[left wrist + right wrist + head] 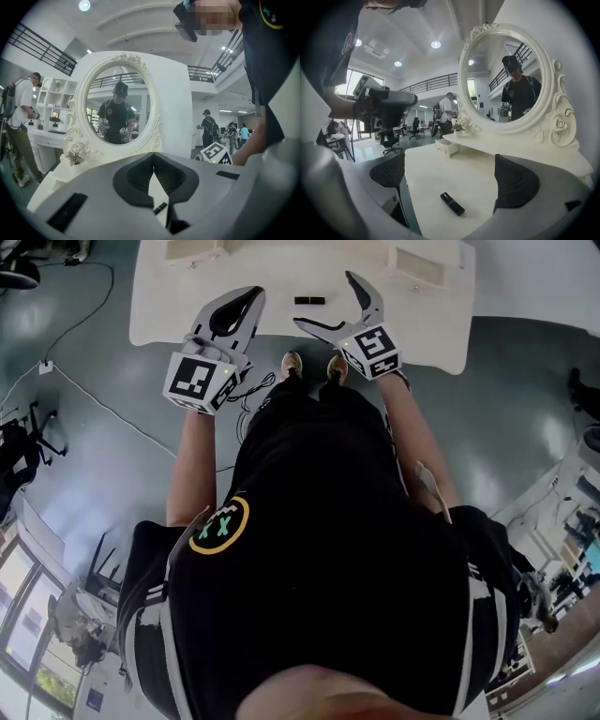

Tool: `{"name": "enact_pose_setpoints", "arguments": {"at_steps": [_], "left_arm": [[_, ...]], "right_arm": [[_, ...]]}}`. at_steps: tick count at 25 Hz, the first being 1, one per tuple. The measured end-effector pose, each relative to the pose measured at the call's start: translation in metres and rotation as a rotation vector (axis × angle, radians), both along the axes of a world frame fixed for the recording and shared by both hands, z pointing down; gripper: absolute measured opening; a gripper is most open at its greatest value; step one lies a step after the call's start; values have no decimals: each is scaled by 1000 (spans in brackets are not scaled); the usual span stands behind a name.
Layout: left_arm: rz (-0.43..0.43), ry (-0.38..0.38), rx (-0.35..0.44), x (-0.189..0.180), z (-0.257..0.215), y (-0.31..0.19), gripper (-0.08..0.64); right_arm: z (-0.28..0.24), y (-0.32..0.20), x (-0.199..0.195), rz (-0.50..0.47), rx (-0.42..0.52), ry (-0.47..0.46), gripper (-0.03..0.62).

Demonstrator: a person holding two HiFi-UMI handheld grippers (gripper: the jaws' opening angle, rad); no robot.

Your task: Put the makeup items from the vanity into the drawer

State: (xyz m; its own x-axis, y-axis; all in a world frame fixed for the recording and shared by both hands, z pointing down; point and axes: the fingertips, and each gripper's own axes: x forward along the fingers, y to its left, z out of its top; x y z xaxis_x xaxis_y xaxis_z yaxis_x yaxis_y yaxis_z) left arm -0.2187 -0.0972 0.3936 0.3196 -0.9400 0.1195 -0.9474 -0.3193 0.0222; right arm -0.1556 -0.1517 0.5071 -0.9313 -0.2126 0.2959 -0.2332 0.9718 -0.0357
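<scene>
A black lipstick tube (309, 300) lies flat on the white vanity top (187, 306), near its front edge. My right gripper (335, 306) is open just above the top, with a jaw on either side of the lipstick (452, 204) and touching nothing. My left gripper (251, 296) hovers to the left of the tube, shut and empty. Through the slit under its closed tips the lipstick (160, 207) shows. A small white drawer (447, 146) juts out from the raised shelf beside the oval mirror (511, 79).
The ornate mirror (119, 105) stands at the vanity's back. Small tan drawer boxes (419, 265) sit at the rear corners. My shoes (292, 364) are at the vanity's front edge. Cables (94, 399) cross the floor on the left. A person (18, 112) stands at another vanity.
</scene>
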Motion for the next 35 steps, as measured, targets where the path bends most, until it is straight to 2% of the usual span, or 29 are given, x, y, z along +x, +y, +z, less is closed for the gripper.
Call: {"name": "enact_pose_setpoints", "arguments": {"at_steps": [11,19,21,25,30,32,35], "left_arm": [[0,-4,-18,-4,5,-5,21],[-14,-1,-23,-3,7,-9,21],[-11,-1,-22,-5,9,-10,21],[-2,-3,-16,0,5,-18,21],[1,-5,-9,-6,3,-24,21],[2,-7,-6,-4,0,-25,21],[8,-9,-2,-2,-2,-28,21]], "right_arm": [[136,-20,-10,-52,-46,287,598],[155,-15,-4,-108,-36,396,577],[158,-16,-6,-111,-8,417,517],[156,-15,-3,-150,13,437,460],[152,2,-12,-293,75,459,241],[152,10,-10,-342,104,477,125],[152,9,-9,-344,91,484,118]]}}
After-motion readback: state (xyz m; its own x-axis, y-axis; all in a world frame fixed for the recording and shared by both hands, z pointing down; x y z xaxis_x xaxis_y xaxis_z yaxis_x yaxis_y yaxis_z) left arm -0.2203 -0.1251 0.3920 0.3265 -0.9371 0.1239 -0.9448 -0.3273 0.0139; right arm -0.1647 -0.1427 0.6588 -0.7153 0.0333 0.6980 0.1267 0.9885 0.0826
